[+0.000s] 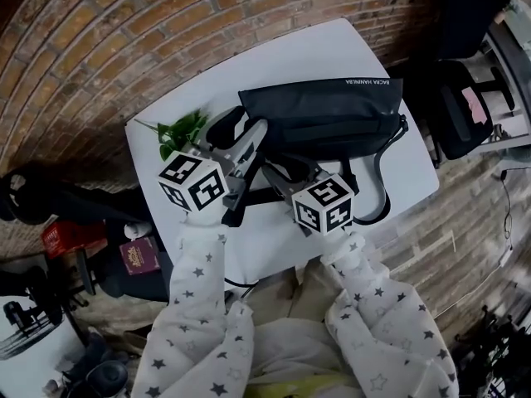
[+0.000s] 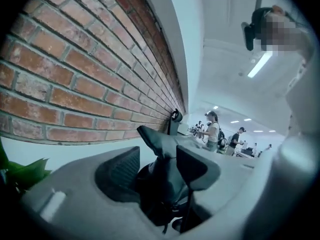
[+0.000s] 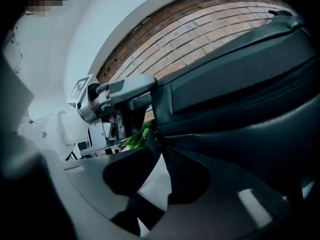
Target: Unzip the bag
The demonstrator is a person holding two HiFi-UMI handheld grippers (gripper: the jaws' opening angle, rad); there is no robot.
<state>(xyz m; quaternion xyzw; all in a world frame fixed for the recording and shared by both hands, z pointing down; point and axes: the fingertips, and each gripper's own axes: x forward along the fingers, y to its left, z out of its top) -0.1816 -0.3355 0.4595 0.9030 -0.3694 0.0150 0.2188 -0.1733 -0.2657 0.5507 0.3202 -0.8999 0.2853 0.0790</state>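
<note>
Left gripper [image 2: 159, 159] is clamping the black bag [image 1: 332, 114] by its left end fold, anchoring it on the white table [image 1: 315, 48]. Right gripper [image 3: 160, 151] is pinching shut on what looks like the zipper pull [image 3: 156, 138], probably for pulling rightward.

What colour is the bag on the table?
The bag is black; head view shows it best.

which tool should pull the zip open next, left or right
Right. The left tool is clamped on the end of the bag, anchoring it; the right tool has its jaw tips at the zip seam, so it likely pulls best.
</note>
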